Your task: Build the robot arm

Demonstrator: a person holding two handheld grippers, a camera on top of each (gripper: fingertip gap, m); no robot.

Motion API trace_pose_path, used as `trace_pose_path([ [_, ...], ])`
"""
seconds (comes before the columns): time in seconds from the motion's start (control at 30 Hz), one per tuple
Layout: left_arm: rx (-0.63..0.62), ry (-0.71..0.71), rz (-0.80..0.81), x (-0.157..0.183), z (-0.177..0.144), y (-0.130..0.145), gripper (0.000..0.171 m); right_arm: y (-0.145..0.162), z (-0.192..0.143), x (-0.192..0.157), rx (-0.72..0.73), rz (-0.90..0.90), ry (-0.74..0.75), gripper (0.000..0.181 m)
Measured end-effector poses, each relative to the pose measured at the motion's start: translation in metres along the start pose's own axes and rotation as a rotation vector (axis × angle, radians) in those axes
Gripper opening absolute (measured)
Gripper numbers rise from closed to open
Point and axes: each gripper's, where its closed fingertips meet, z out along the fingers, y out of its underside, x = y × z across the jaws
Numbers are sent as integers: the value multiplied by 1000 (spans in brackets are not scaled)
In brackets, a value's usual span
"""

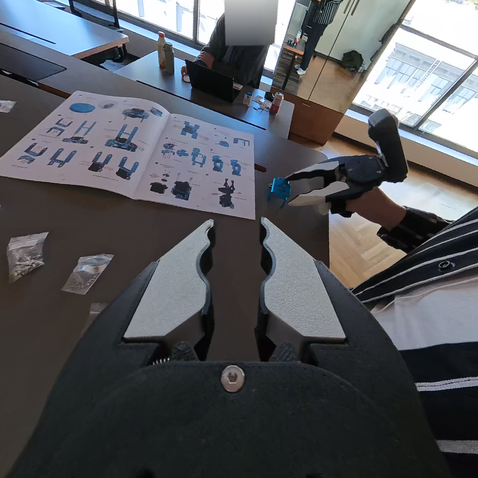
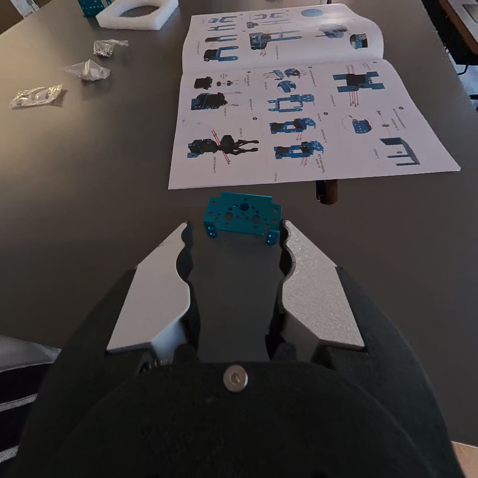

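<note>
Right gripper [image 2: 235, 227]: jaws spread wide, nothing clamped, tips low over the dark matte table [image 2: 103, 181]. Its right fingertip [image 2: 287, 227] sits at or against one end of the blue bracket [image 2: 241, 216]; the left tip is clear of the other end. The bracket is thin anodised metal, a U-shape with a flat perforated plate and two short bent tabs. It stands on the tabletop just short of the near edge of the open manual [image 2: 297, 103]. Its long axis runs across the gripper's gap, plate face tilted toward the camera, tabs pointing down and toward the gripper.

Left gripper [image 1: 236, 225]: jaws parted, empty, hovering above bare table, tips near the manual's corner. Fingers are grey, grainy plastic with wavy inner edges on black bodies.

Only the left wrist view shows the right gripper [image 1: 287, 190] from the side, held in a hand [image 1: 372, 204], both tips flanking the bracket [image 1: 278, 190] near the table's edge; whether they touch it I cannot tell there. This view also shows a striped sleeve [image 1: 413, 232], a seated person at a laptop [image 1: 210, 82], bottles [image 1: 165, 53], a can [image 1: 277, 102], windows and a wood floor.

Only the right wrist view shows a white foam block [image 2: 137, 14] with a cut-out at the far edge of the table, blue parts beside it, and a dark brown-ended object [image 2: 326, 192] poking out from under the manual.

Both views show crinkled clear plastic bags of small hardware [image 2: 88, 69] [image 1: 88, 273], well apart from the bracket.
</note>
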Motion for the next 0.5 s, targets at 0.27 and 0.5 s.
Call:
trace_pose_path([
  [0.27,28,-59,-6,-19,-17,-6,32,6,4,-3,-33,27,-11,51],
  [0.5,20,-97,-18,-32,-28,-2,32,-3,3,-1,12,-3,24,66],
])
